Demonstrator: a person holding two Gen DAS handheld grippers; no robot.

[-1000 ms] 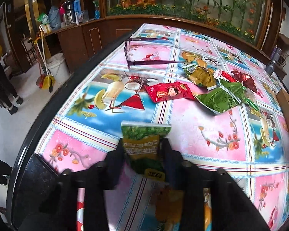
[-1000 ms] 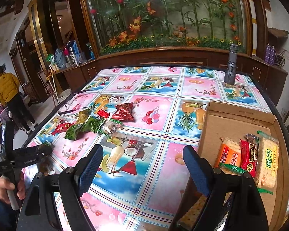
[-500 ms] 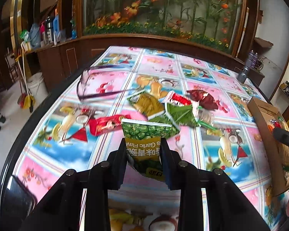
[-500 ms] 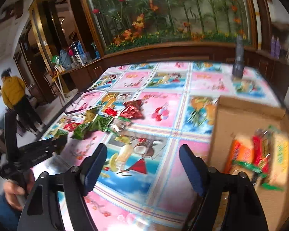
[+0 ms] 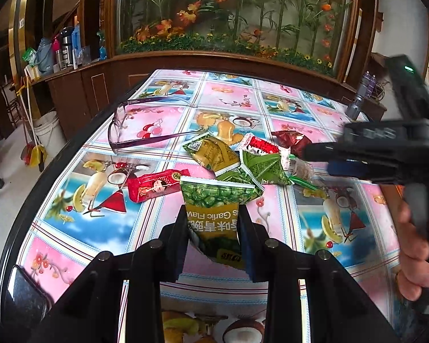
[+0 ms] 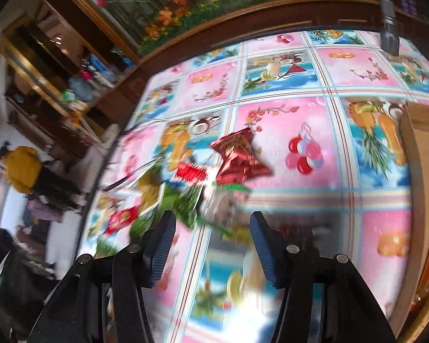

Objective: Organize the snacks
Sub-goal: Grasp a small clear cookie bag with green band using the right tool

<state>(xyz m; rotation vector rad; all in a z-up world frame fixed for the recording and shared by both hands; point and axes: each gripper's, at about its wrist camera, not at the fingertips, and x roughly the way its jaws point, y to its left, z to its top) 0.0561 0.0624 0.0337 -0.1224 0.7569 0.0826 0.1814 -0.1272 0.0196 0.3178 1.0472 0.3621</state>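
Several snack packets [image 5: 237, 160] crowd ahead of the left gripper [image 5: 213, 228], clamped on the pea packet [image 5: 214, 208]; right gripper [image 6: 211, 245] hovers above them, jaws apart.

The green pea snack packet [image 5: 214, 200] is glossy printed plastic film with crimped edges, as are the dark red wrapper [image 6: 238, 157] and the red packet [image 5: 154, 184]. The tablecloth [image 5: 234, 97] looks like smooth, shiny vinyl. The eyeglasses [image 5: 123, 125] have a translucent purple plastic frame. The cardboard box [image 6: 421, 154] is matt brown, though blurred; the gripper pads [image 6: 163, 245] seem ribbed blue rubber.
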